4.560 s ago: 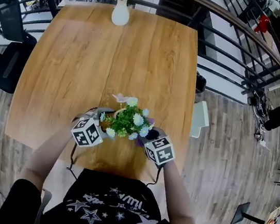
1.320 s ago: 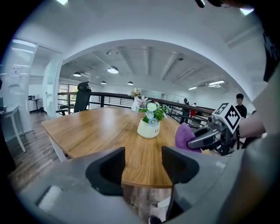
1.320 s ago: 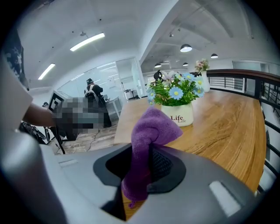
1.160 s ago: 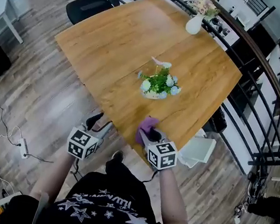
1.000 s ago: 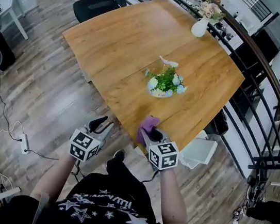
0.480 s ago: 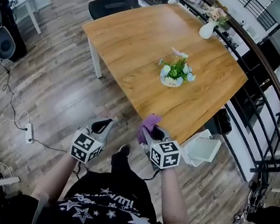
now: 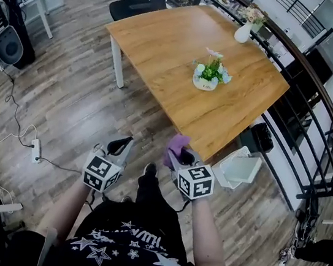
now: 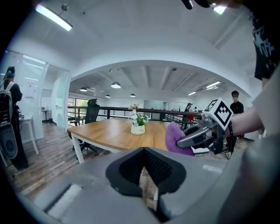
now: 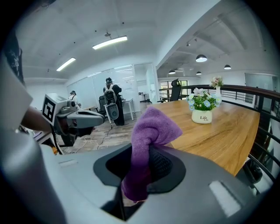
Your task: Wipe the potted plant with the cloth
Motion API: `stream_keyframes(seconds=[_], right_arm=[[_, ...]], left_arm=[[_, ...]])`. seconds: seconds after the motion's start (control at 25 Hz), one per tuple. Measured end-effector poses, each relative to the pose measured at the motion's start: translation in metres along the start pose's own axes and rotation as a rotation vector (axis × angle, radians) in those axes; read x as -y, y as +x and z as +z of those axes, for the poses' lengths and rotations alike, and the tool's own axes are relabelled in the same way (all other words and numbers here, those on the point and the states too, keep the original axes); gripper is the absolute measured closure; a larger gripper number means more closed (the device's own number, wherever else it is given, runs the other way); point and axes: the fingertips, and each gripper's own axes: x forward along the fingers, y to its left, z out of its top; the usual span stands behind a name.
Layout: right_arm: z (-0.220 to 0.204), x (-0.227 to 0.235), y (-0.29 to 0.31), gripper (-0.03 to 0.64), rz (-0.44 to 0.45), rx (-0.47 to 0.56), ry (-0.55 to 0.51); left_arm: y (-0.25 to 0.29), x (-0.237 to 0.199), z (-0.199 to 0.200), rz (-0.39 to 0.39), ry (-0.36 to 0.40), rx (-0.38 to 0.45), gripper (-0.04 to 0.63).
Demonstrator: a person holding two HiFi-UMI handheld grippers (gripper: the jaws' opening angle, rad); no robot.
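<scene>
Left gripper pressed together, right gripper pinching the cloth, both over open floor short of the tabletop's near edge.

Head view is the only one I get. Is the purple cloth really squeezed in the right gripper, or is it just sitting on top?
Observer: Squeezed. The right gripper view shows the right gripper with its jaws shut on the cloth, and the cloth's top puffs up above them.
Operator: Is the other gripper holding anything?
Observer: No. The left gripper has its jaws pressed together with nothing between them, as its own view shows.
Operator: Is there writing on the flower pot?
Observer: Yes. The white pot has the word "Life" on its side.
</scene>
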Motion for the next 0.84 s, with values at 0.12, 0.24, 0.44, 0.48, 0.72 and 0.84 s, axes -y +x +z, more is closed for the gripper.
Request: stream_keyframes(seconds=[0.12,0.24,0.44,0.48,0.72,0.84], right_arm=[[-0.012,-0.015,-0.014,0.519,0.003,-0.012,-0.015],[-0.023,-0.024,-0.023,0.519,0.001,-0.034,-0.023],[-0.031,-0.028,-0.028,0.520,0.012,-0.057,-0.041],[-0.031,-0.028,-0.028,0.519,0.017,-0.058,-0.042],[-0.025,-0.019,-0.035,0.519,0.052,-0.044,-0.071],[-0.023,-0.014,-0.044,0.519,0.070,-0.043,-0.079]], left_arm=[[-0.017,0.011,-0.006,-0.005,0.005,0.003,0.594],[-0.031,0.019,-0.012,-0.009,0.001,0.004,0.594],[-0.043,0.022,-0.018,0.015,-0.031,0.014,0.594],[-0.044,0.023,-0.019,0.020,-0.036,0.014,0.594],[-0.038,0.034,-0.014,0.044,-0.052,0.012,0.594],[-0.035,0.040,-0.007,0.059,-0.069,0.018,0.594]])
